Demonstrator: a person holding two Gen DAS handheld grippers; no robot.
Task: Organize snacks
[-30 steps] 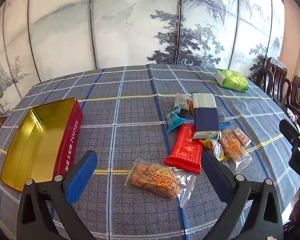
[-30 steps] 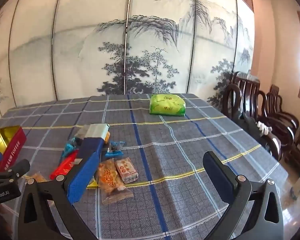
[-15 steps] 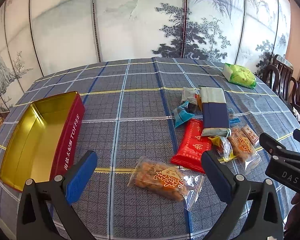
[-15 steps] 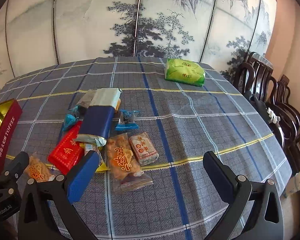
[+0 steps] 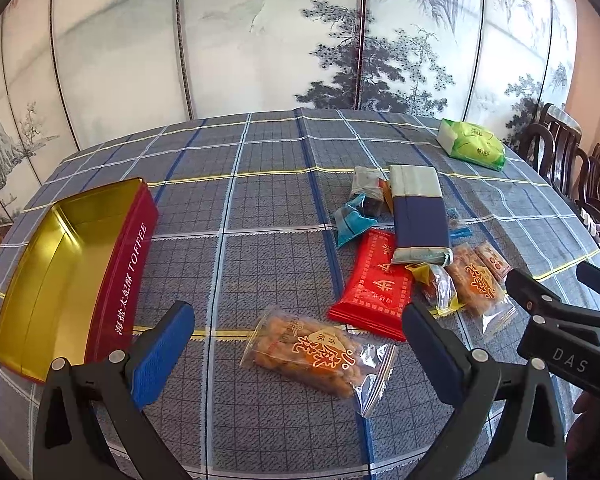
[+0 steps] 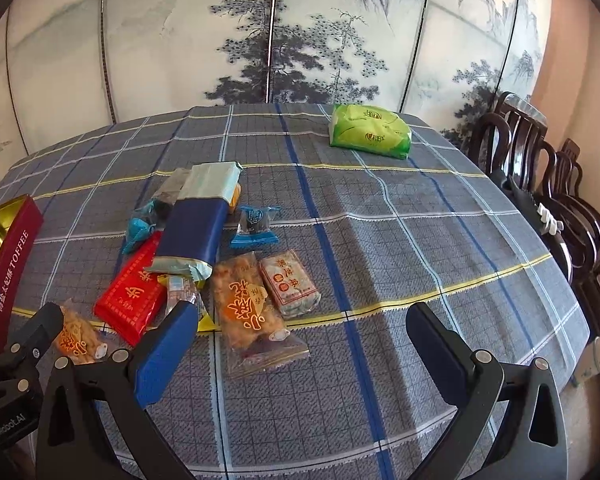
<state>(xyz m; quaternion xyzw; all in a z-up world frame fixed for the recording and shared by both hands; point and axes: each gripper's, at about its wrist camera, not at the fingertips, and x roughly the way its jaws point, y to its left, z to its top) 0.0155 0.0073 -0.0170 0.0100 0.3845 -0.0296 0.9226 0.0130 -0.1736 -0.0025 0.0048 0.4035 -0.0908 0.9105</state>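
Left tool (image 5: 296, 344) wide apart, grasping nothing, hovering over near edge of worktop (image 5: 260, 208) w/ blue-grey plaid cloth. Right tool (image 6: 300, 344) also spread wide, empty, above near-right part of cloth. Between left tool's fingers, nearest: clear bag of fried orange snacks w/ orange print (image 5: 316, 354), flat on cloth. Just beyond it, flat red foil snack pack w/ gold characters (image 5: 374, 286). Right of that, small yellow-clear wrapped sweet (image 5: 436, 284), second clear bag of orange snacks (image 6: 244, 300) and small clear-wrapped biscuit block w/ red label (image 6: 290, 288), side by side. Long navy & pale-grey wrapped pack (image 5: 418, 214) lies over red pack's far end. Teal wrapped sweets (image 5: 352, 222) left of it, dark sweet in blue wrapper (image 6: 254, 226) on its right. Near left: open red rectangular tin w/ gold inside, "TOFFEE" on side (image 5: 76, 268), nothing in it, well apart from snack pile. Far right: green plastic pack (image 6: 370, 130), alone. Dark wooden chairs (image 6: 540, 160) at right edge; painted folding screen (image 5: 300, 40) behind.
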